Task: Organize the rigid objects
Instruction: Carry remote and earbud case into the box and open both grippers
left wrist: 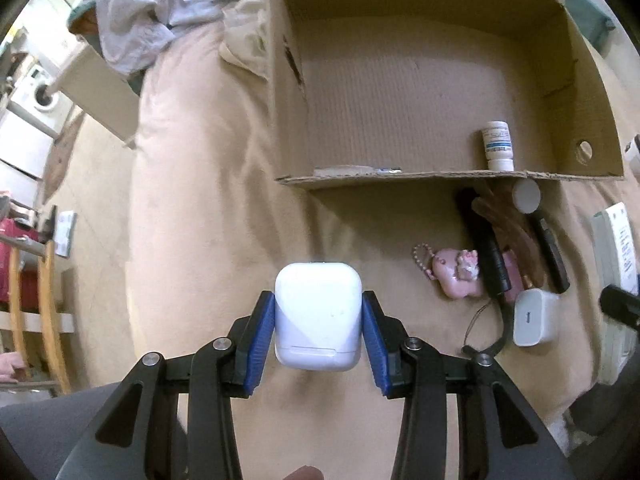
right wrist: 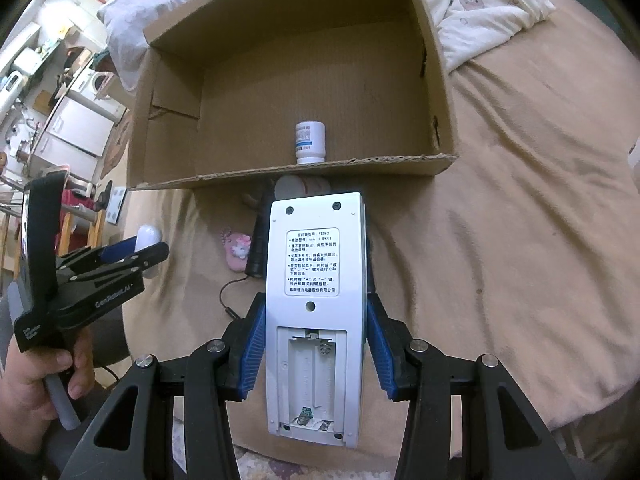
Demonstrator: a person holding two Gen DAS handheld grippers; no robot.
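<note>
My left gripper (left wrist: 318,316) is shut on a white earbud case (left wrist: 318,312), held above the beige bedspread in front of the cardboard box (left wrist: 440,178). The right gripper (right wrist: 316,328) is shut on a white remote control (right wrist: 316,280), back side up with its battery bay uncovered. A white pill bottle (left wrist: 498,146) stands inside the box near its front wall, also visible as the pill bottle (right wrist: 310,142) in the right wrist view. There the left gripper (right wrist: 136,252) appears at the left, held by a hand (right wrist: 36,376).
Outside the box's front wall lie a pink charm (left wrist: 458,274), a black stick-shaped item (left wrist: 490,248), a brown comb-like piece (left wrist: 512,232), a white round cap (left wrist: 526,195) and a white charger (left wrist: 534,318). Bedding (right wrist: 480,8) is piled behind the box.
</note>
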